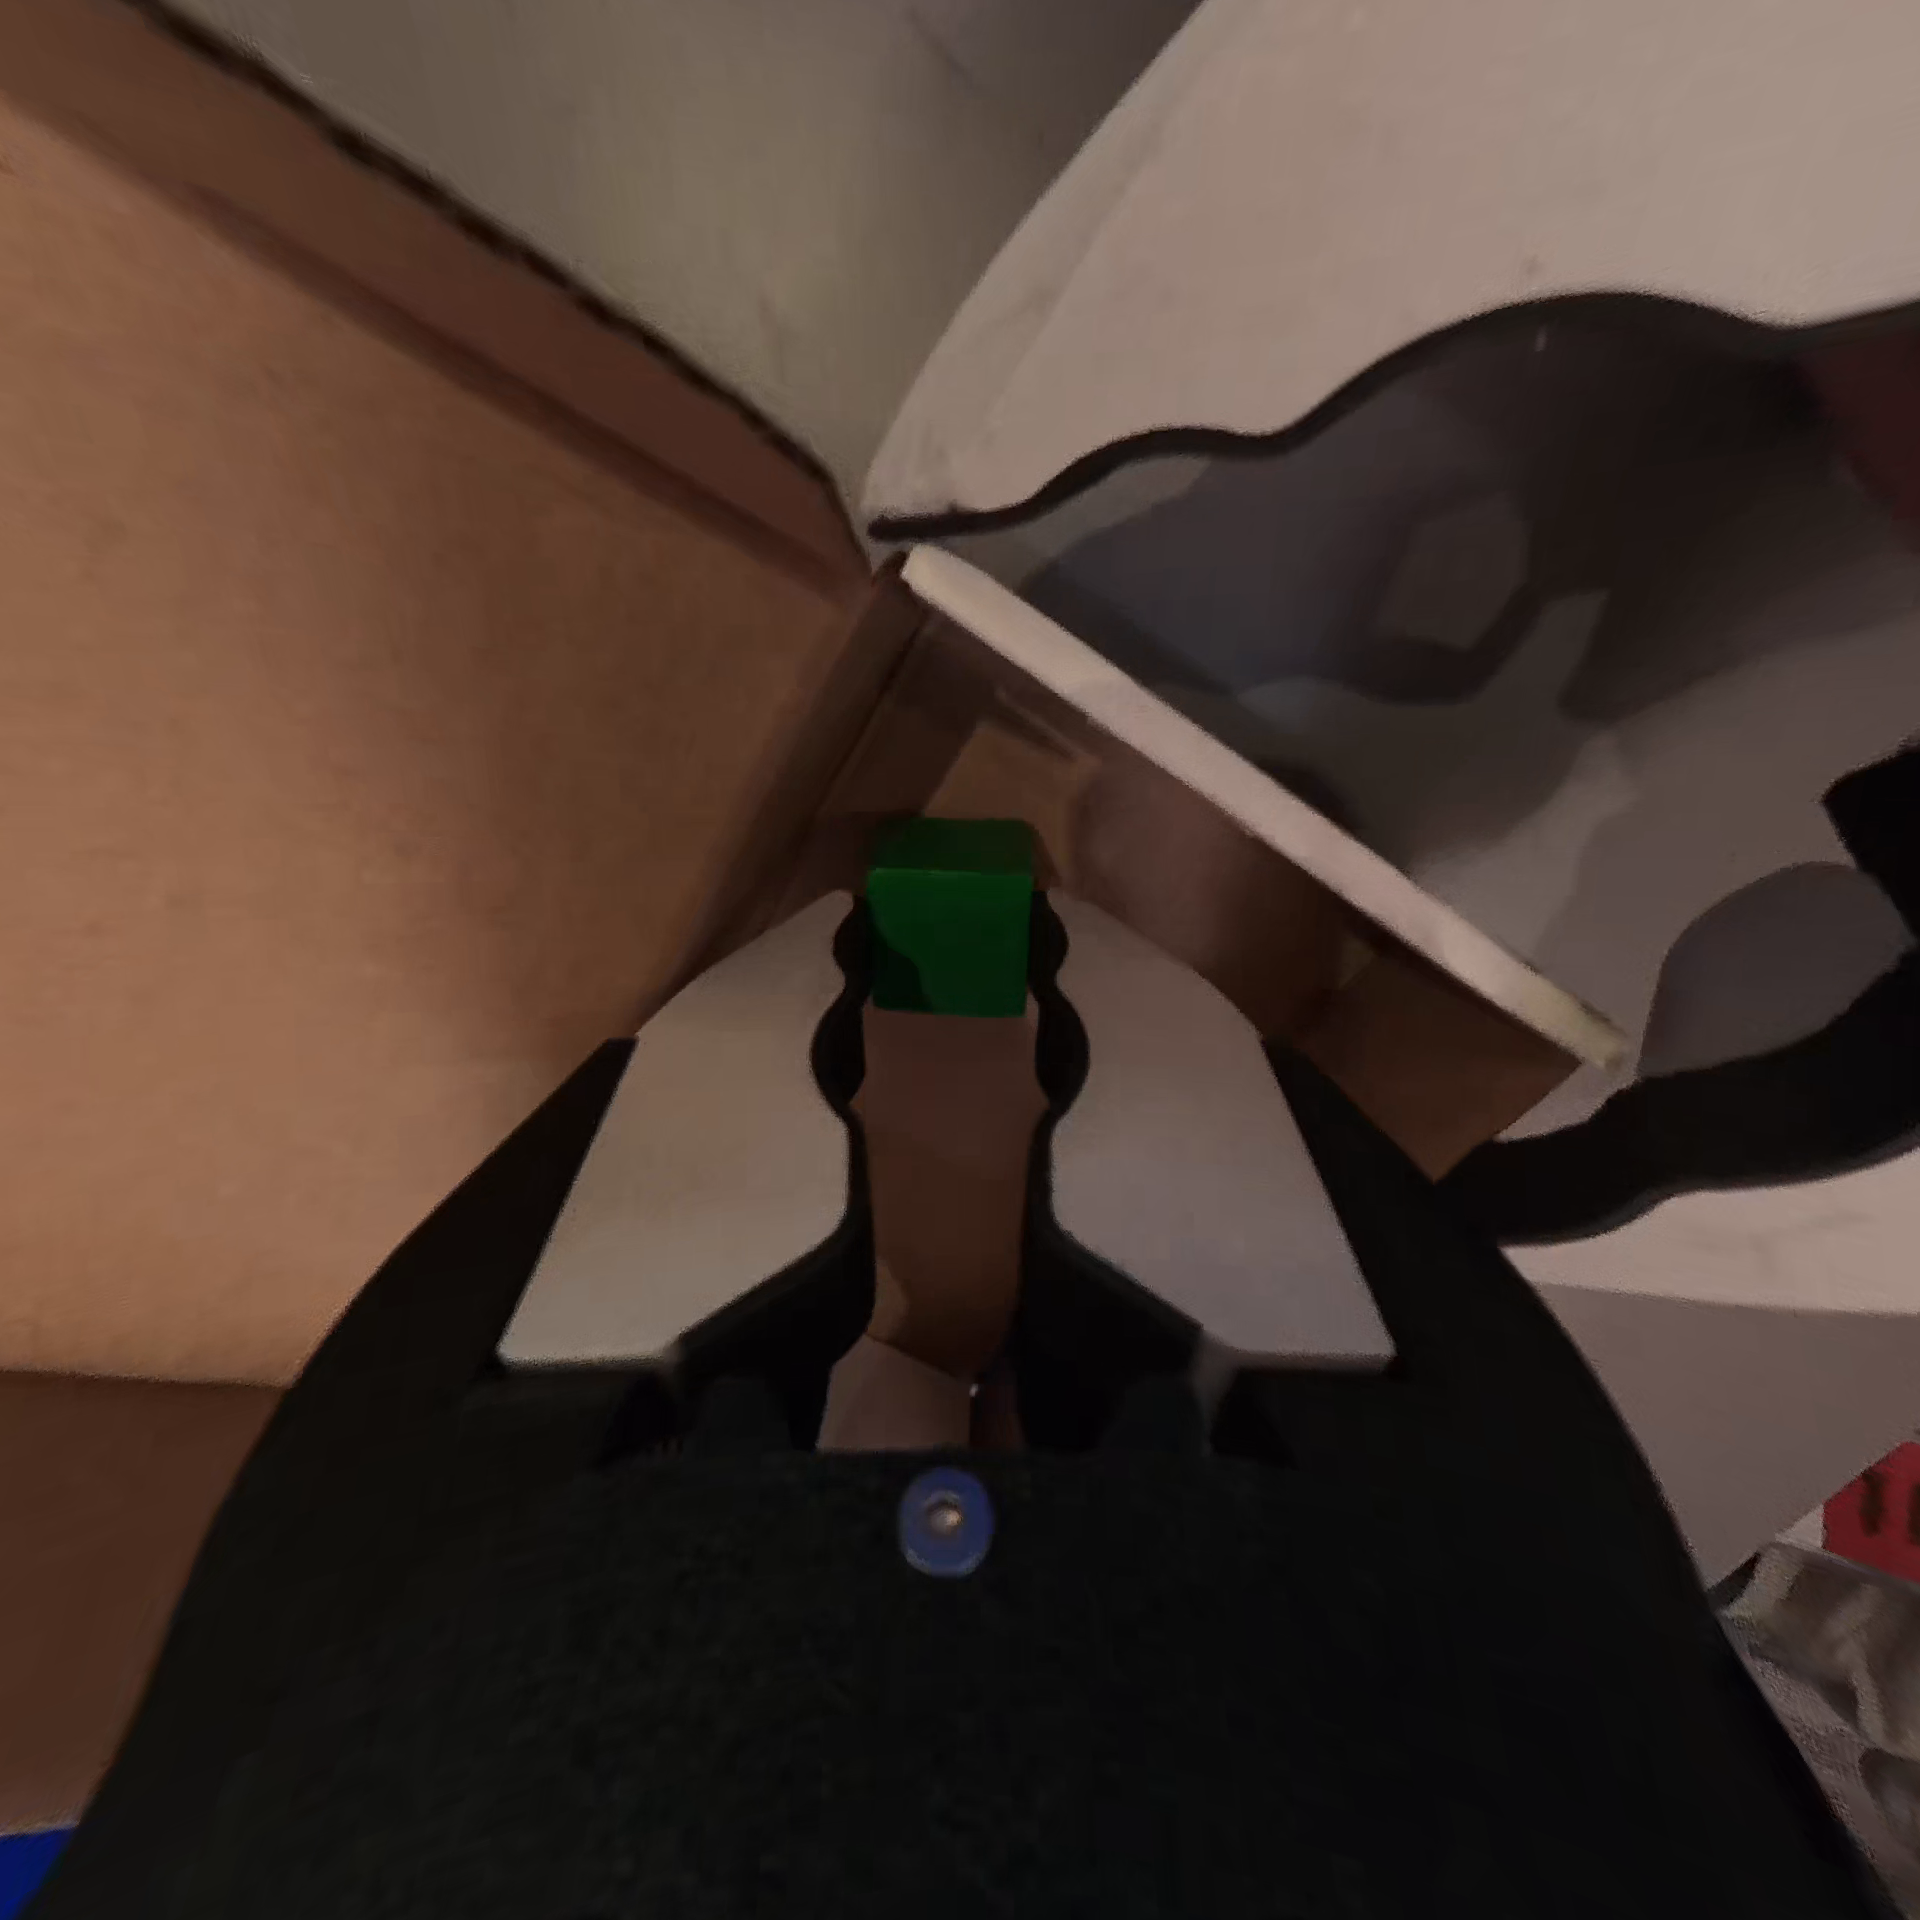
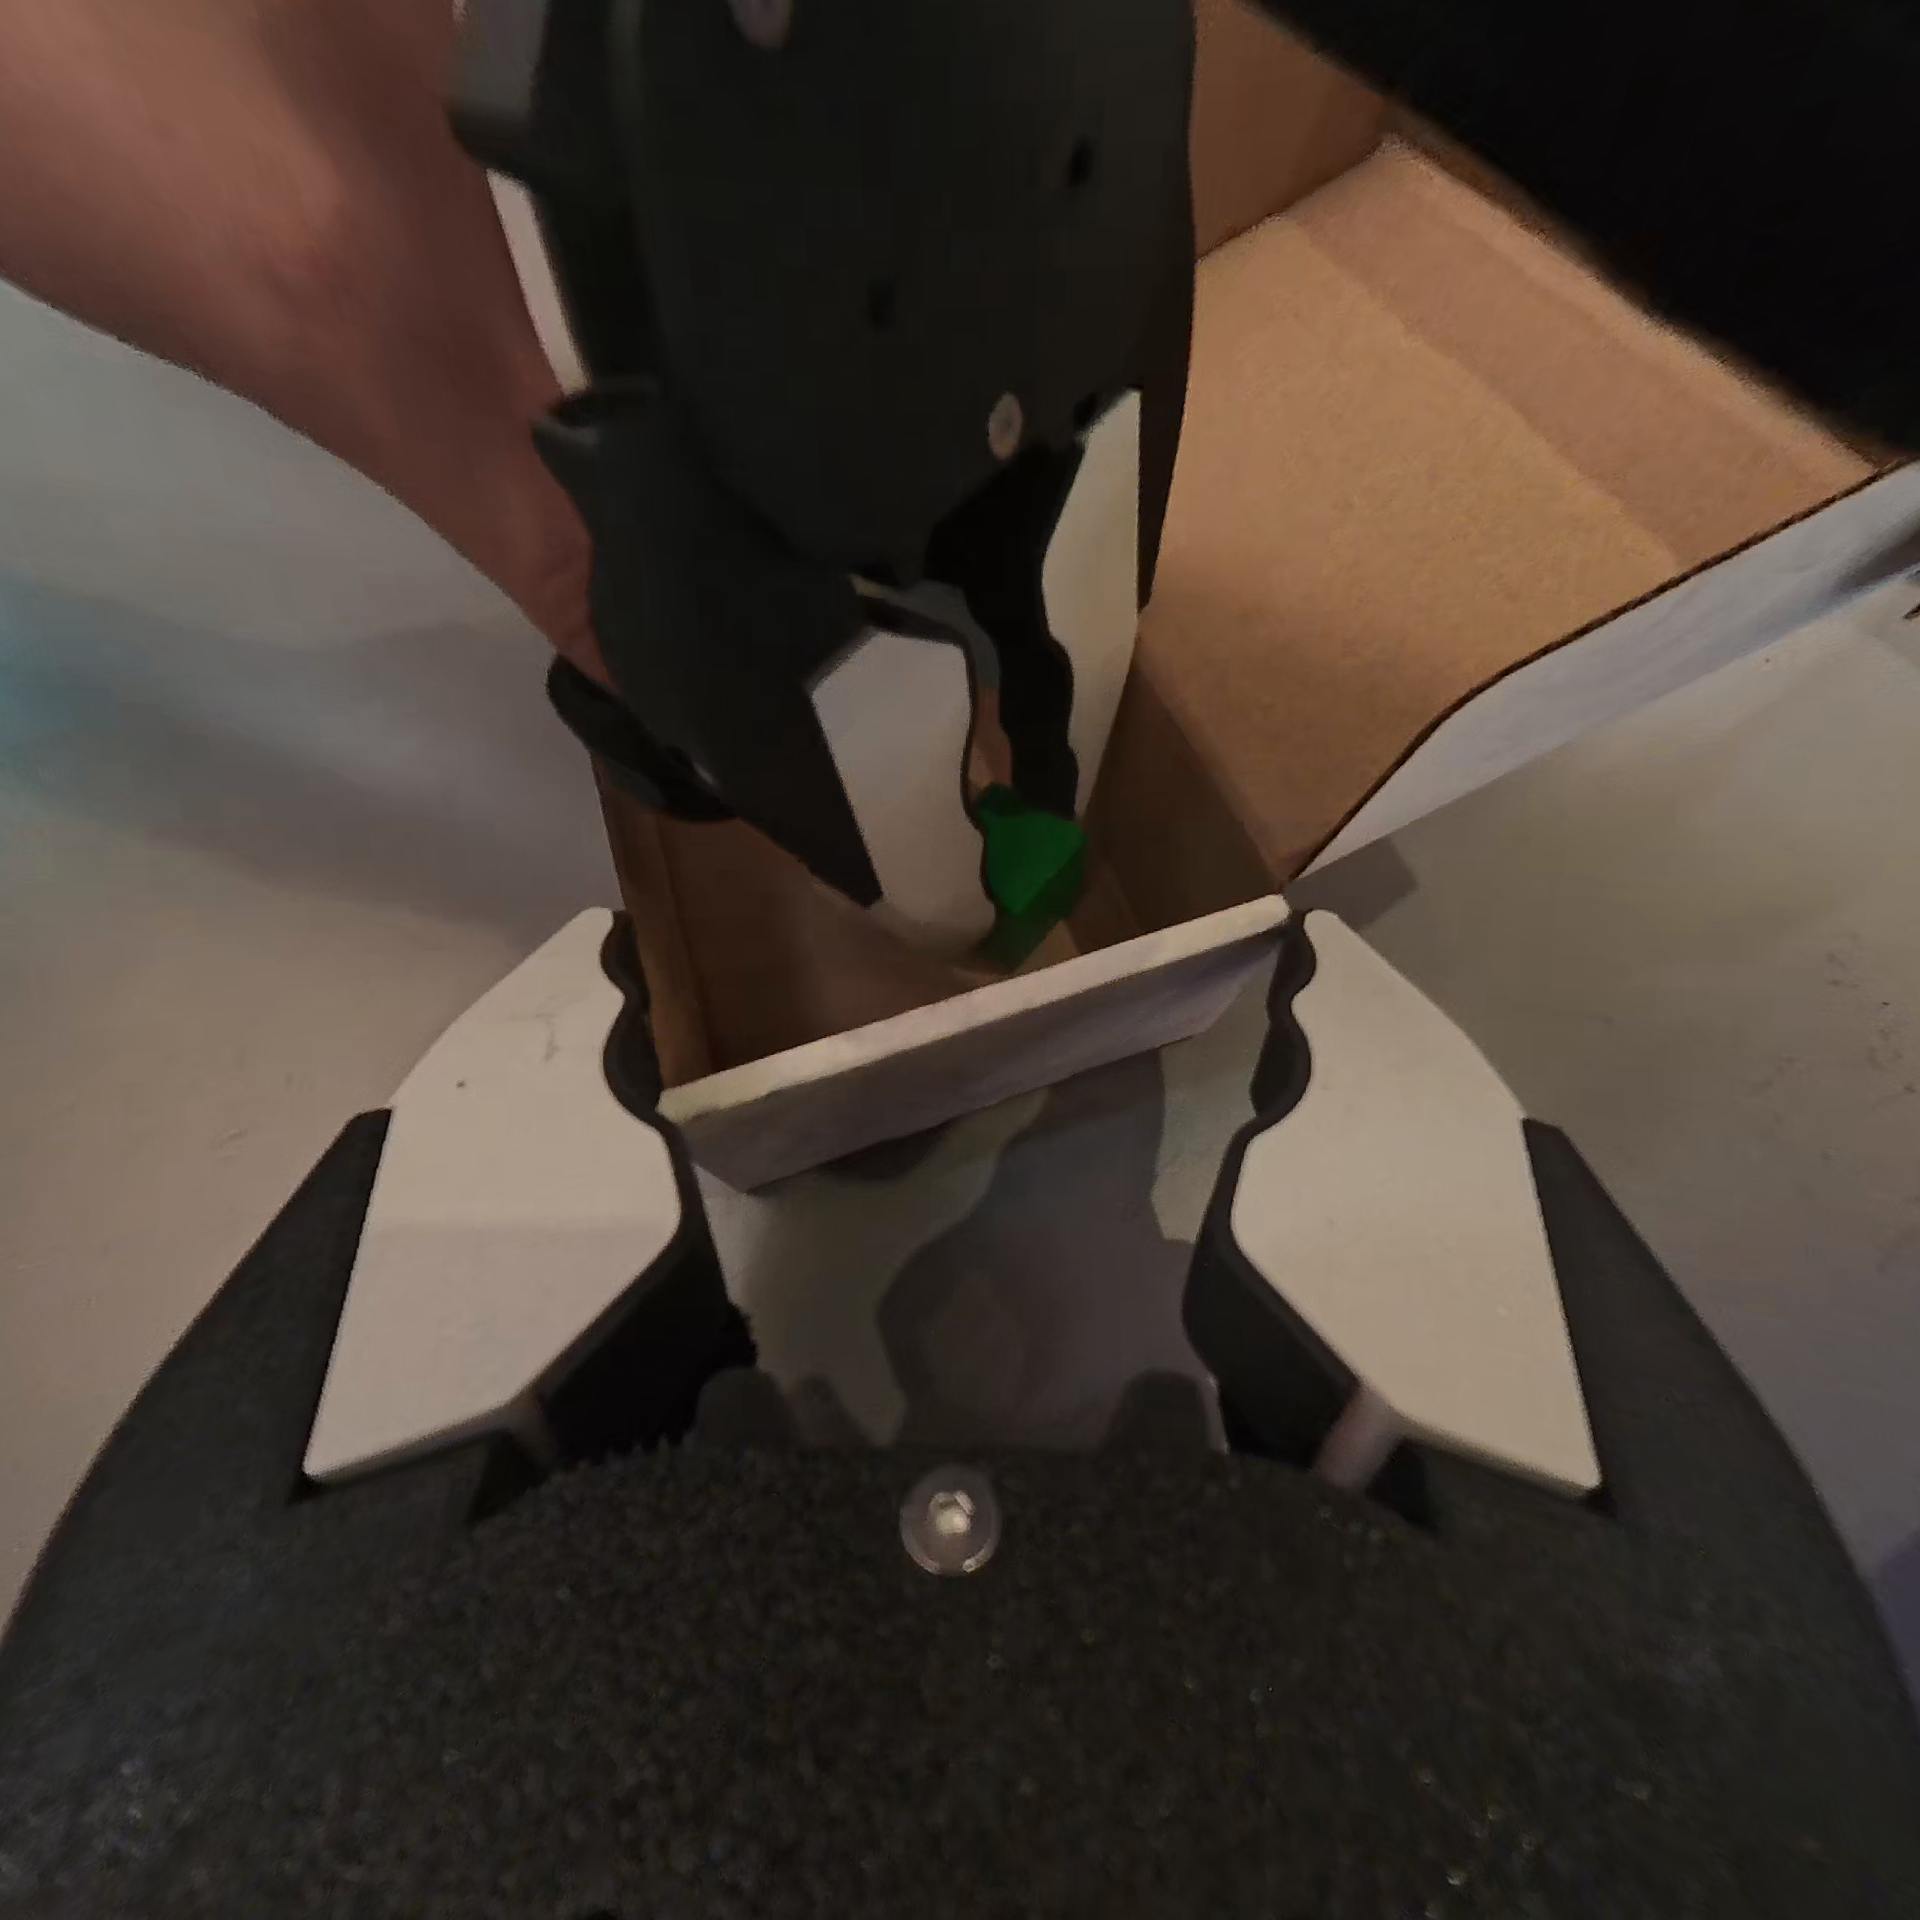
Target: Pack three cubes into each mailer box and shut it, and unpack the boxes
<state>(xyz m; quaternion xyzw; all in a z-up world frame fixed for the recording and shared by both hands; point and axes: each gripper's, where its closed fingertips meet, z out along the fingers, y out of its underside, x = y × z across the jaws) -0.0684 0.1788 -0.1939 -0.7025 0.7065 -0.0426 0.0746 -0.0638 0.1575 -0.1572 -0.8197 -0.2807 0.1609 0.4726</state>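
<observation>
Left tongs (image 1: 951, 925) pinch the green cube (image 1: 951, 920) inside the mailer box (image 1: 343, 779); right tongs (image 2: 951, 1018) gape wide.

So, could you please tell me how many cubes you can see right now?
2. A green cube is pinched in the left gripper inside the open mailer box; a red cube shows at the left wrist view's right edge. Others may be hidden.
</observation>
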